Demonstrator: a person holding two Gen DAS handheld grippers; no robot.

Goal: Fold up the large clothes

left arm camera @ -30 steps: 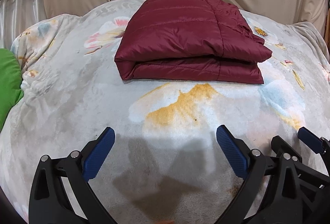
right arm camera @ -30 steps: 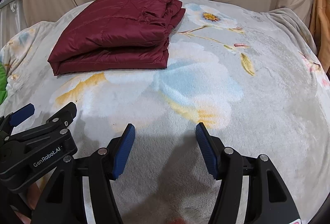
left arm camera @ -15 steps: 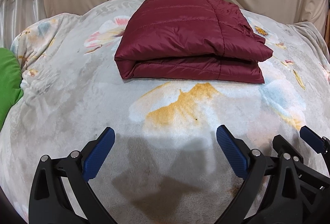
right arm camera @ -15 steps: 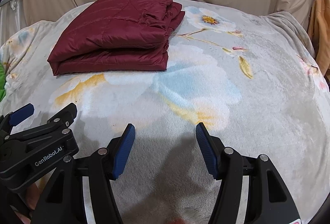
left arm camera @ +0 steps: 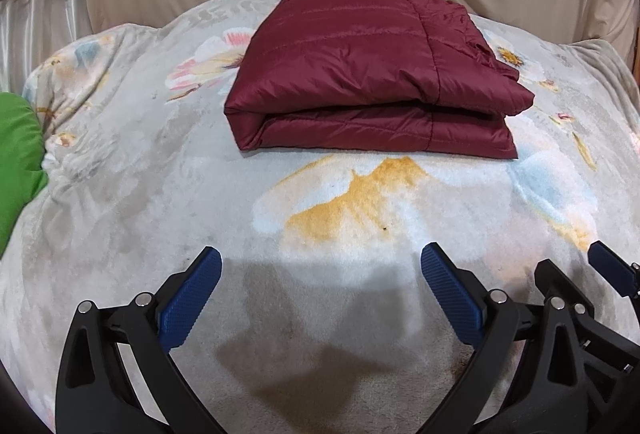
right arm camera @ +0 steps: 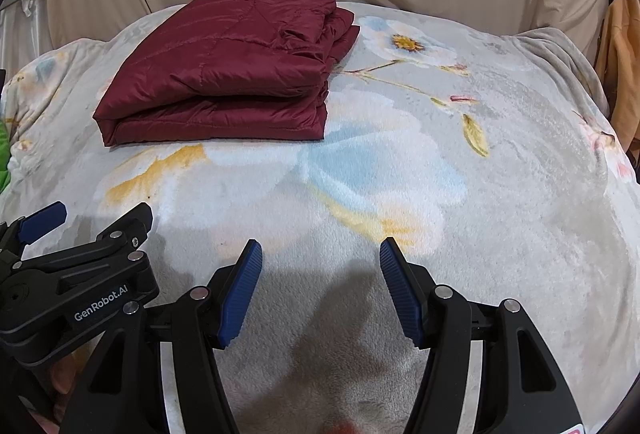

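"GenRobot.AI" lettering on left gripper [right arm camera: 84,230] body

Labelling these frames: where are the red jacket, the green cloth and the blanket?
red jacket [left arm camera: 360,46], left wrist view, top panel.
green cloth [left arm camera: 18,162], left wrist view, middle.
blanket [right arm camera: 500,234], right wrist view, bare grey part.

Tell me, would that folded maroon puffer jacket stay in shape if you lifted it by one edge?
Probably not. The maroon puffer jacket is soft quilted fabric lying in loose stacked layers, so it would likely flop open. Its shiny shell looks slippery, so layers may slide apart. The puffy quilting suggests it is light for its bulk.
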